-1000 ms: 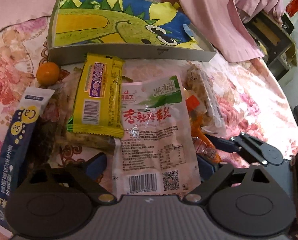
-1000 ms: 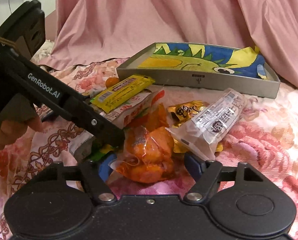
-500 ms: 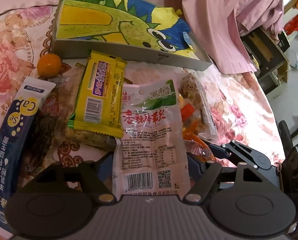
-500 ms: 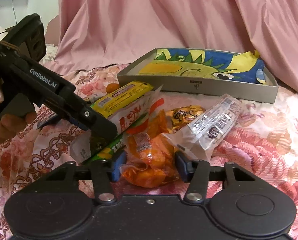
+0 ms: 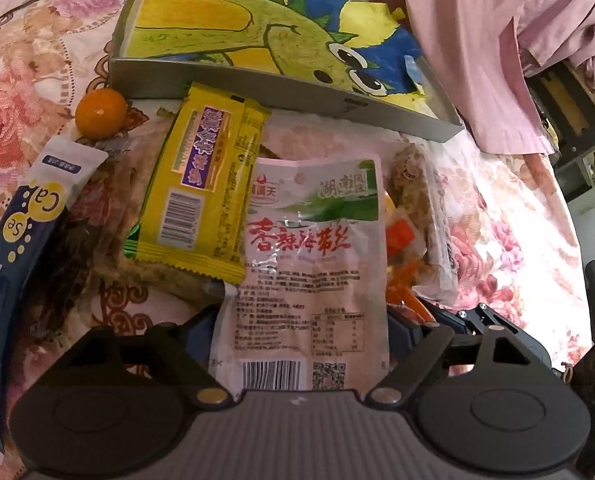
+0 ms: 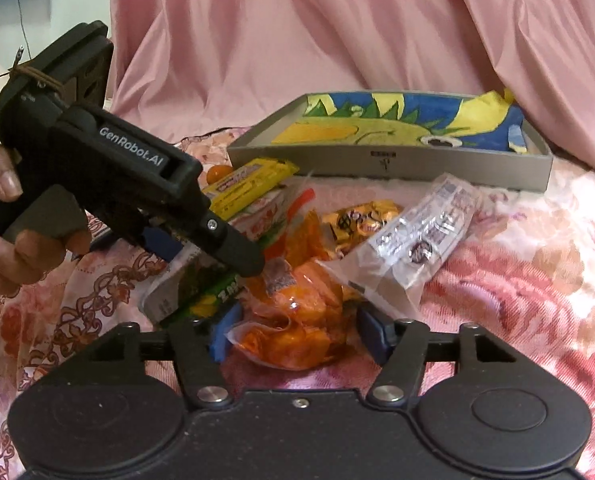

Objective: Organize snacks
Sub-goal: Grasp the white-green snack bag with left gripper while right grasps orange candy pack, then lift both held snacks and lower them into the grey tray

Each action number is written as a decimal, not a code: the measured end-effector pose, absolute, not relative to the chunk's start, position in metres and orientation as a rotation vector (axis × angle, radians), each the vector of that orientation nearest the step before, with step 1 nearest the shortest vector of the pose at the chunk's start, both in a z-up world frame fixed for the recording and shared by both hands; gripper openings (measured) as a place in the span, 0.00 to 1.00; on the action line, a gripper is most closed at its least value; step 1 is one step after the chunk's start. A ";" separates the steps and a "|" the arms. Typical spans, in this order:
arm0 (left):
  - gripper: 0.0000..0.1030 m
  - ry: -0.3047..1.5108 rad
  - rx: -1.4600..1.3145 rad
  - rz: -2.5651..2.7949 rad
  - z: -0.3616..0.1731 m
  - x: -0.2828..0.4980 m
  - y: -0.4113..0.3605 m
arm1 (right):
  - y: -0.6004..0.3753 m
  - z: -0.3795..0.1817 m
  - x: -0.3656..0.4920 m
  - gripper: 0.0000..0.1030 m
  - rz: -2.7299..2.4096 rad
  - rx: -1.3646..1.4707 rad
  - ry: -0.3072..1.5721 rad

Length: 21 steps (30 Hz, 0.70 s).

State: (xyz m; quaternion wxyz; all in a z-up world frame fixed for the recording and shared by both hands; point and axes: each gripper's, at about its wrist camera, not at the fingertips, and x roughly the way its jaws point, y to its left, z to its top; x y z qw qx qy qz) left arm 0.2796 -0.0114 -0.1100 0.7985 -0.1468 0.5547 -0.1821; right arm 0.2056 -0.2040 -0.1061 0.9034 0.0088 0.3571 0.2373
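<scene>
Nothing was sorted yet: the snacks (image 5: pixel 233 208) lay heaped on the bedspread before the empty tray (image 6: pixel 389 164). The left hand-held gripper (image 5: pixel 301 328) straddled the pink packet (image 5: pixel 309 264), jaws opening; the right hand-held gripper (image 6: pixel 297 332) was opening around the orange packet (image 6: pixel 293 312).

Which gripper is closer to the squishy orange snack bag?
Right. The right gripper straddles the orange snack bag, jaws opening. The left gripper sits beside it, around the pink packet.

Surface: my view rests on a floral pink cloth (image 5: pixel 509 216) spread wide.
Backdrop: pink drapery (image 6: pixel 337 40) hangs in folds at 12 o'clock.
Furniture: a dark shelf unit (image 5: pixel 577 120) at 2 o'clock.
Wall: pale patch (image 6: pixel 1 12) at 10 o'clock.
</scene>
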 end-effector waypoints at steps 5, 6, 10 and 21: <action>0.70 1.183 -0.345 -0.368 -0.103 0.276 -0.005 | -0.201 -0.106 0.205 0.57 0.487 0.020 0.731; 0.66 1.185 -0.362 -0.366 -0.102 0.275 -0.002 | -0.202 -0.105 0.205 0.55 0.486 0.019 0.728; 0.54 1.188 -0.402 -0.390 -0.101 0.269 0.007 | -0.205 -0.102 0.205 0.50 0.475 0.034 0.721; 0.40 1.177 -0.394 -0.380 -0.095 0.255 0.009 | -0.203 -0.096 0.201 0.49 0.463 0.017 0.719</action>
